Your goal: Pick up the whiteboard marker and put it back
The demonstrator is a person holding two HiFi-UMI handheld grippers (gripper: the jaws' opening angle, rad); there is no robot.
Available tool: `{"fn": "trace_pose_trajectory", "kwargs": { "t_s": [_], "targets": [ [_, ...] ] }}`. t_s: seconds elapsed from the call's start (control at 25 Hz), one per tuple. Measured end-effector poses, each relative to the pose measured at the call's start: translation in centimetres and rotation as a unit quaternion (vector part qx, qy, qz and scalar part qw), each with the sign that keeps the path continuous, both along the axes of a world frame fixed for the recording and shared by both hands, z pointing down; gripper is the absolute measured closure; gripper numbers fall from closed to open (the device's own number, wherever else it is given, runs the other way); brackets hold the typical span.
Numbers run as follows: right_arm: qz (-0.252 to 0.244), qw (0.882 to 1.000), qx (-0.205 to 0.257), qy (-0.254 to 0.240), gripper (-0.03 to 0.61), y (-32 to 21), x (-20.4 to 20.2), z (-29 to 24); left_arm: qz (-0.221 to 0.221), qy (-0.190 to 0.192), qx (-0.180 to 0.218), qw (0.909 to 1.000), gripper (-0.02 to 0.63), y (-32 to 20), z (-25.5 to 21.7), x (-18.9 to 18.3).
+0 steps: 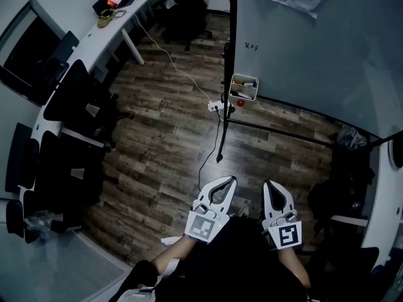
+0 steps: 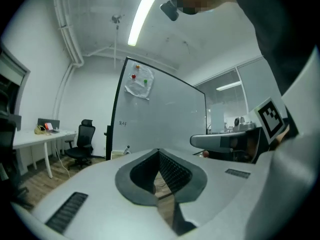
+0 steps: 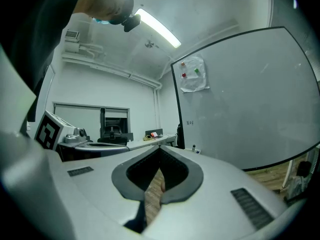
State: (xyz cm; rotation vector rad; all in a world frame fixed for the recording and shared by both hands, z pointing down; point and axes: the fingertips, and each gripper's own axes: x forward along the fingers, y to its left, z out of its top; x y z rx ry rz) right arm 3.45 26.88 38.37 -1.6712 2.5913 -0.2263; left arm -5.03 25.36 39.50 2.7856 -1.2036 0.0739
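The fingers of the left gripper [image 2: 159, 152] are seen pressed together at their tips. Nothing is caught between them, and only floorboards show through the gap behind. The fingers of the right gripper [image 3: 160, 149] are closed in the same way and are likewise empty. In the head view both tools are held low and level, side by side, close to the person's body.

The whiteboard marker [image 1: 245, 81] is taken to be one of the pens lying in the small white holder [image 1: 232, 87] at the lower left edge of the whiteboard [image 1: 302, 43]. Which pen is meant cannot be told. The holder is well apart from both grippers, across a stretch of wooden floor [image 1: 164, 150].

The task is judged not to have been started: no pen is lifted, and the approach, the pick-up and the return are all left to do.

Just below the holder a small red round thing [image 1: 240, 103] is seen. Beside it a white power strip [image 1: 216, 106] lies on the floor, fed by a pale cable [image 1: 169, 63]. The black foot of the board's stand [image 1: 277, 129] runs near the holder. These would probably have to be stepped round. Office chairs [image 1: 75, 99] and a long white tabletop [image 1: 88, 39] are set off to the left, out of the way.
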Motion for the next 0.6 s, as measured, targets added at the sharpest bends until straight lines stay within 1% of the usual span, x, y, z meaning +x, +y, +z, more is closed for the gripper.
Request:
{"fn": "trace_pose_trajectory", "kwargs": {
  "t_s": [0.04, 0.12, 0.24, 0.36, 0.44, 0.6],
  "targets": [
    [0.003, 1.000, -0.005, -0.005, 0.563, -0.1, -0.2, 0.1, -0.006, -0.002, 0.000, 1.0000, 0.606, -0.2, -0.1, -0.4],
    [0.011, 1.000, -0.013, -0.013, 0.563, -0.3, -0.4, 0.3, -0.013, 0.001, -0.013, 0.9998, 0.606, -0.6, 0.0, -1.1],
    [0.016, 1.000, -0.023, -0.010, 0.563, -0.4, -0.8, 1.1, -0.011, -0.004, -0.029, 0.9995, 0.606, -1.2, 0.5, -2.3],
    [0.020, 0.999, -0.035, 0.005, 0.563, -0.7, -1.6, 1.8, 0.002, -0.019, -0.022, 0.9996, 0.606, -1.7, 0.2, -3.2],
    [0.022, 0.999, -0.031, 0.010, 0.563, -1.1, -2.5, 1.5, 0.010, -0.028, -0.013, 0.9995, 0.606, -1.9, 0.1, -3.9],
    [0.040, 0.999, -0.024, 0.008, 0.564, -1.9, -3.4, 0.7, 0.020, -0.025, -0.013, 0.9994, 0.606, -2.3, 0.4, -5.3]
  ]
}}
